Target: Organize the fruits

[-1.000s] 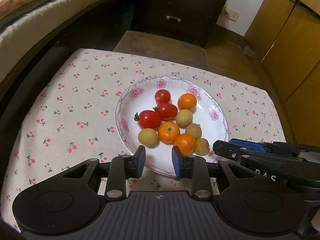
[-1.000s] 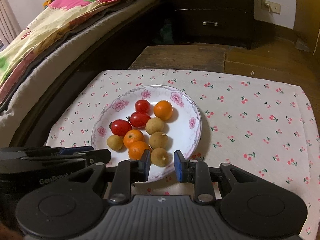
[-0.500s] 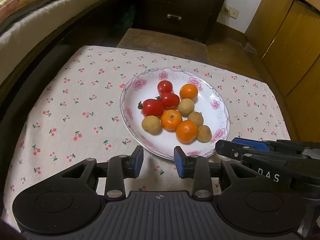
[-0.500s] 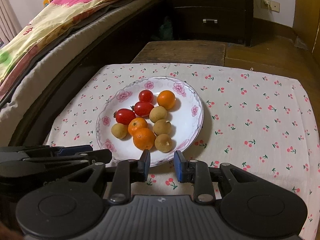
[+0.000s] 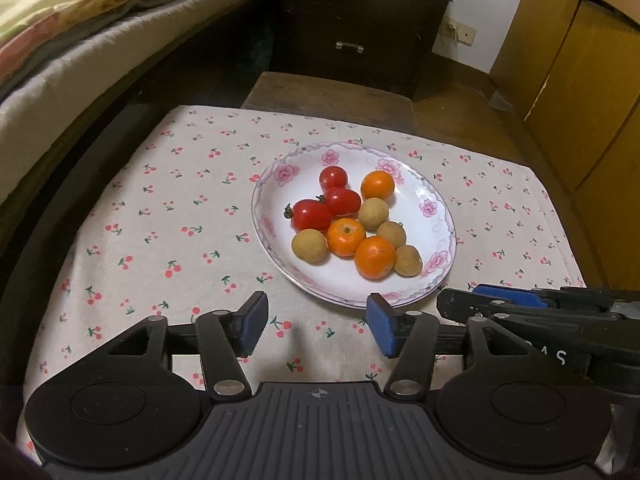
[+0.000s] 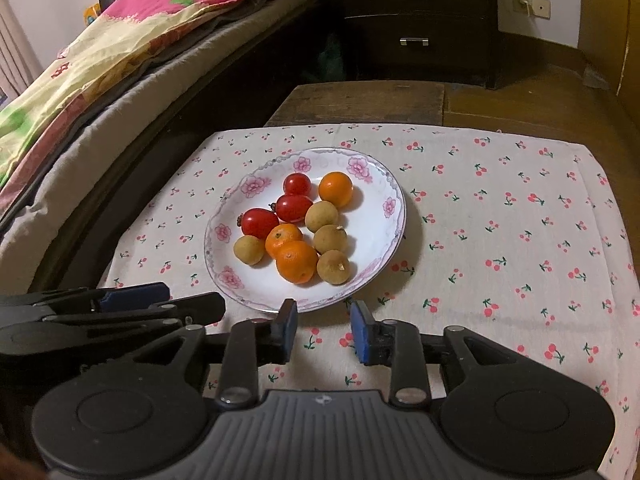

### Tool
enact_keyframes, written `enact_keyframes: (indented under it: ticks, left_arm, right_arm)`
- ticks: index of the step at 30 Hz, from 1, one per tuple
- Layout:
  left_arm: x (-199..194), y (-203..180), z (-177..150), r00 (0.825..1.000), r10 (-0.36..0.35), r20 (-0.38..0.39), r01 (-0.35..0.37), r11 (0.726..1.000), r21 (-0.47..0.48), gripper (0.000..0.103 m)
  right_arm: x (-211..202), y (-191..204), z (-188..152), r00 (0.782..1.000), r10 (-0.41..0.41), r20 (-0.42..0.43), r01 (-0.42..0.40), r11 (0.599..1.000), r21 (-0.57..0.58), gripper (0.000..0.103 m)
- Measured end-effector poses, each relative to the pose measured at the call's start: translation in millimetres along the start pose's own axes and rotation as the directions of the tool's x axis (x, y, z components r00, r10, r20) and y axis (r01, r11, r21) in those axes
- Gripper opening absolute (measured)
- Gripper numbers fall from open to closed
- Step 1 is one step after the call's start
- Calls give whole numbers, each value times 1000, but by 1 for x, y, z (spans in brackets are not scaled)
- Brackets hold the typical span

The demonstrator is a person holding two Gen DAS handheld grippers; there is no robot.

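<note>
A white flowered plate (image 5: 436, 208) (image 6: 376, 232) on the cherry-print cloth holds three red tomatoes (image 5: 310, 215), three small oranges (image 5: 375, 257) and several brown longans (image 5: 308, 246), all bunched together. My left gripper (image 5: 316, 312) hovers just short of the plate's near rim. Its jaws are opening and nothing is between them. My right gripper (image 6: 323, 316) sits at the near rim too, with its jaws opening a little and nothing between them. The nearest orange (image 6: 297, 261) and a longan (image 6: 333, 266) lie just beyond it. Each gripper shows at the side of the other's view.
The cherry-print cloth (image 6: 500, 240) covers a low table. A bed with a colourful quilt (image 6: 120, 60) runs along the left. Behind the table stand a wooden stool (image 6: 360, 100) and a dark drawer chest (image 6: 412, 20). Wooden cabinets (image 5: 580, 100) line the right.
Both grippers have drawn back from the plate, so the fruit looks farther off. The left jaws have spread much wider and the right jaws have parted slightly.
</note>
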State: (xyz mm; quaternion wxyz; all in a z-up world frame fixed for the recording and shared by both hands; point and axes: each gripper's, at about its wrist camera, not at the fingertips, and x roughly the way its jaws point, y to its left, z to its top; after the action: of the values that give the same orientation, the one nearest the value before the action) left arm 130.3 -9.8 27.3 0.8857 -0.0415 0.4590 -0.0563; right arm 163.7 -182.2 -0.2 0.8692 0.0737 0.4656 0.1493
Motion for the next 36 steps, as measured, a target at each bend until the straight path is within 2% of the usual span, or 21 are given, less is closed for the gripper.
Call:
enact_keyframes:
  ticks: [7, 18, 23, 30, 36]
  left_arm:
    - [-7, -5, -6, 999, 29, 16, -29, 999, 32, 74]
    - [-15, -3, -17, 998, 64, 23, -65, 997, 31, 84]
    - [-18, -4, -24, 995, 99, 32, -101, 993, 53, 90]
    - [-25, -2, -34, 993, 117, 29, -118, 992, 33, 103]
    - [-31, -1, -45, 991, 131, 29, -132, 991, 33, 103]
  right_arm:
    - [-6, 0, -5, 1000, -4, 1, 4, 1000, 7, 32]
    - [-16, 1, -13, 1000, -6, 4, 5, 1000, 11, 34]
    - [-23, 1, -19, 1000, -9, 9, 9, 1000, 15, 38]
    - [-32, 1, -29, 1000, -18, 12, 17, 1000, 26, 41]
    - [-40, 1, -39, 1000, -30, 10, 29, 999, 33, 43]
